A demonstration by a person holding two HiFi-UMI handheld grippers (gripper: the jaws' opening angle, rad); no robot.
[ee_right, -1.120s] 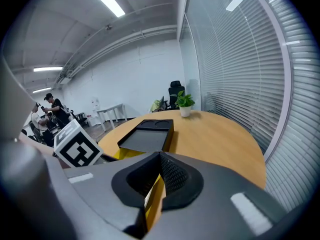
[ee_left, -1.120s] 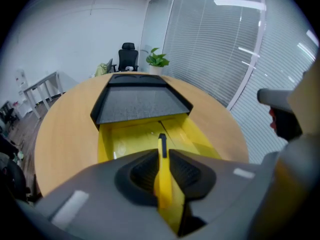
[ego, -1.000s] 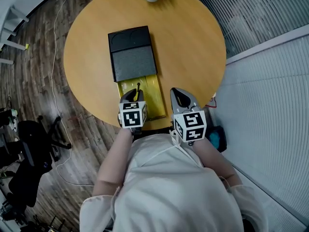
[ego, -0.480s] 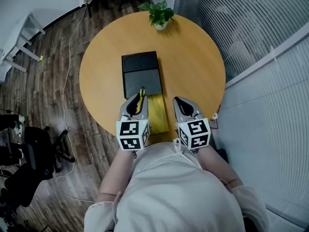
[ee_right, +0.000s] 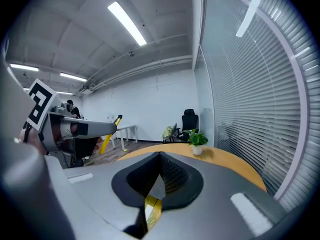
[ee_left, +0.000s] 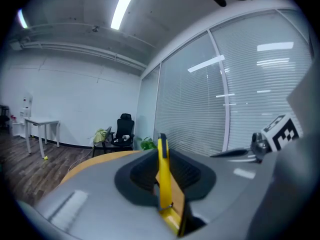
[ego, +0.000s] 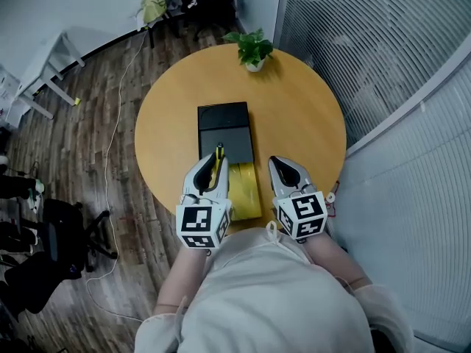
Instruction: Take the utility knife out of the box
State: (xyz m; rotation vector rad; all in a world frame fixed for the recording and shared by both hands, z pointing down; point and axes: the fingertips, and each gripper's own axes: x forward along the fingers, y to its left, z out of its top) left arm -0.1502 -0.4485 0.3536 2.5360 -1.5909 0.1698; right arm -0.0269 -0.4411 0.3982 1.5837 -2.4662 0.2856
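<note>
The yellow utility knife (ego: 218,155) stands upright between the jaws of my left gripper (ego: 210,166), which is shut on it and held high above the table. In the left gripper view the knife (ee_left: 163,179) rises from between the dark pads (ee_left: 137,176), its black tip up. Below lies the black box (ego: 224,127) with its yellow inner tray (ego: 246,190) slid out toward me. My right gripper (ego: 281,165) hovers beside the left, to the right of the tray, jaws together with nothing in them. The right gripper view shows its tips (ee_right: 160,156) meeting, and the knife (ee_right: 113,128) off to the left.
The box rests on a round wooden table (ego: 302,116) with a small potted plant (ego: 252,50) at its far edge. A glass wall with blinds (ego: 383,65) runs along the right. Office chairs (ego: 44,234) and a cable lie on the wood floor to the left.
Both grippers have risen well above the table. The left one went from low over the yellow tray to high above it with the knife in its jaws. The table looks smaller.
</note>
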